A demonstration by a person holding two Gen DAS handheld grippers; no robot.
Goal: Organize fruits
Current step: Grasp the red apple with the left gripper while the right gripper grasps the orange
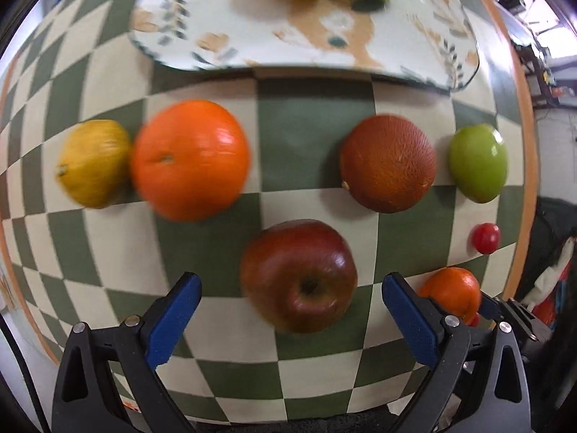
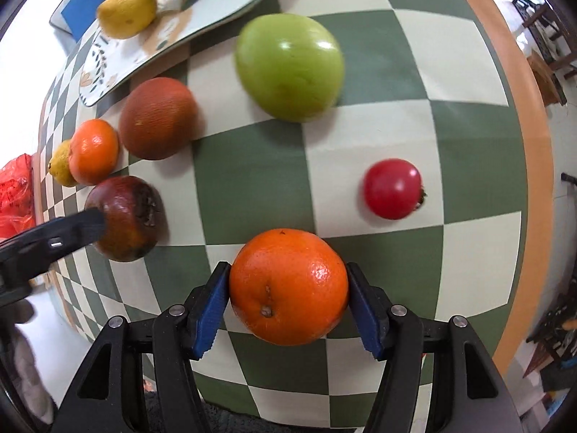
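round table [image 2: 414,54] w/ green-and-cream checked cloth, orange band along its edge [image 2: 537,166]. bright daylight from upper right, window area blown out [image 1: 562,36]. dark furniture, prob. chairs, beyond the table's right side [image 2: 541,18]. red plastic bag [image 2: 14,195] at left, off the table. blue panel in a pale frame [image 2: 81,0] at far upper left. floor pale where it shows.

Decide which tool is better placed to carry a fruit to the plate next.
Right. The right tool has its pads against the orange, while the left tool stands wide around the apple, not touching.
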